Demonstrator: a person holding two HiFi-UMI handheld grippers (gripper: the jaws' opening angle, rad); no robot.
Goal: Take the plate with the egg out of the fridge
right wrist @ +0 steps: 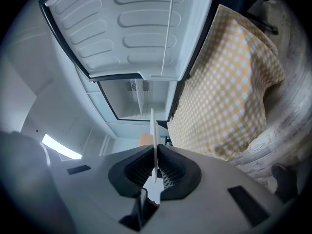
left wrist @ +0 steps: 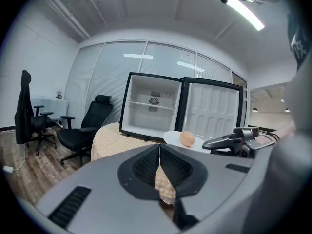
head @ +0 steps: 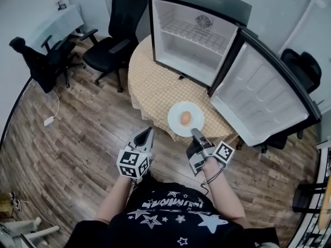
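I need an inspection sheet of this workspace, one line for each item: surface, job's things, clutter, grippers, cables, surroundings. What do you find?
Surface: round table under a yellow checked cloth; the open fridge stands on it, shelves bare.
Job's things: white plate with the egg on it, outside the fridge, at the table's near edge.
Clutter: nothing seen.
Grippers: right gripper shut on the plate's rim; left gripper shut, empty.
Cables: white lead on the floor at the left.
Surroundings: black office chairs, wooden floor.
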